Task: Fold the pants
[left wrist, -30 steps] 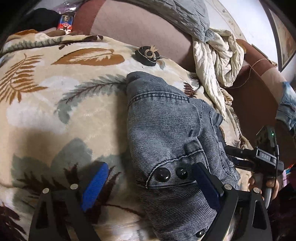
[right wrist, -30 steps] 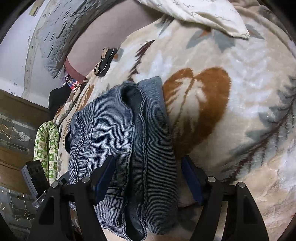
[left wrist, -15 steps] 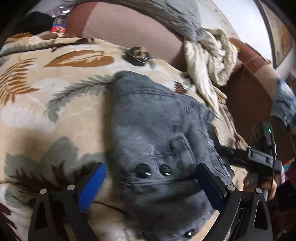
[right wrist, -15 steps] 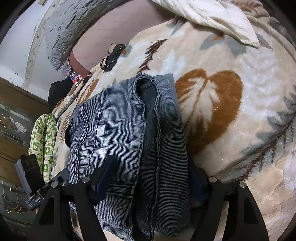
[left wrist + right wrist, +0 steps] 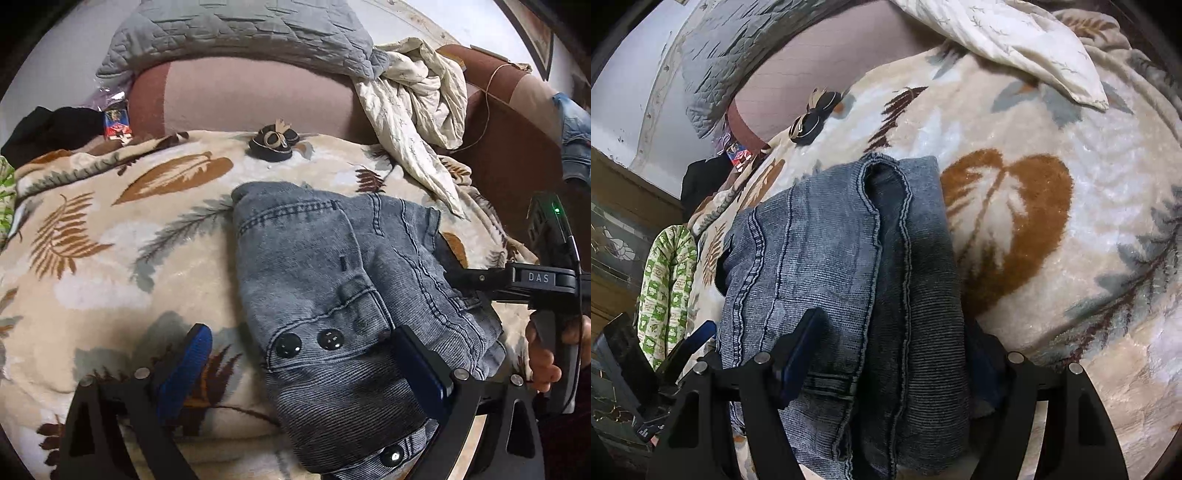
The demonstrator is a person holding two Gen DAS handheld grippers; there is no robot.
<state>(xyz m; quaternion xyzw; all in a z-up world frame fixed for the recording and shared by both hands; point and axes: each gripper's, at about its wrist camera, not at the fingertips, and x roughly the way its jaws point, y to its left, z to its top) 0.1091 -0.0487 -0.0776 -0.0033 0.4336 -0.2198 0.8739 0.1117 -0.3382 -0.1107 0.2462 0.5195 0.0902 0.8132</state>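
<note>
- We see the folded blue-grey denim pants (image 5: 332, 295) lying in a compact stack on the cream plush blanket with brown and grey leaf print (image 5: 110, 266), which covers a sofa seat.
- Left gripper (image 5: 303, 373): jaws spread wide, released. Its blue-padded left finger sits over the blanket just beside the pants; the right finger is over the denim near the two black buttons (image 5: 310, 341). We can't tell whether that pad touches the cloth.
- Right gripper (image 5: 890, 358): jaws wide, straddling the pants (image 5: 849, 277) at the near end. The left finger rests on top of the denim; the right finger is partly hidden behind the fold's edge. No clamp visible.
- In the left wrist view a hand (image 5: 546, 354) holds the right gripper's handle at the pants' right edge.
- A small black bow-like accessory (image 5: 273, 144) lies further back on the blanket, well apart from the pants.
- A crumpled cream cloth (image 5: 417, 99) and a grey quilted cover (image 5: 236, 33) hang over the pinkish-brown sofa back (image 5: 258, 99).
</note>
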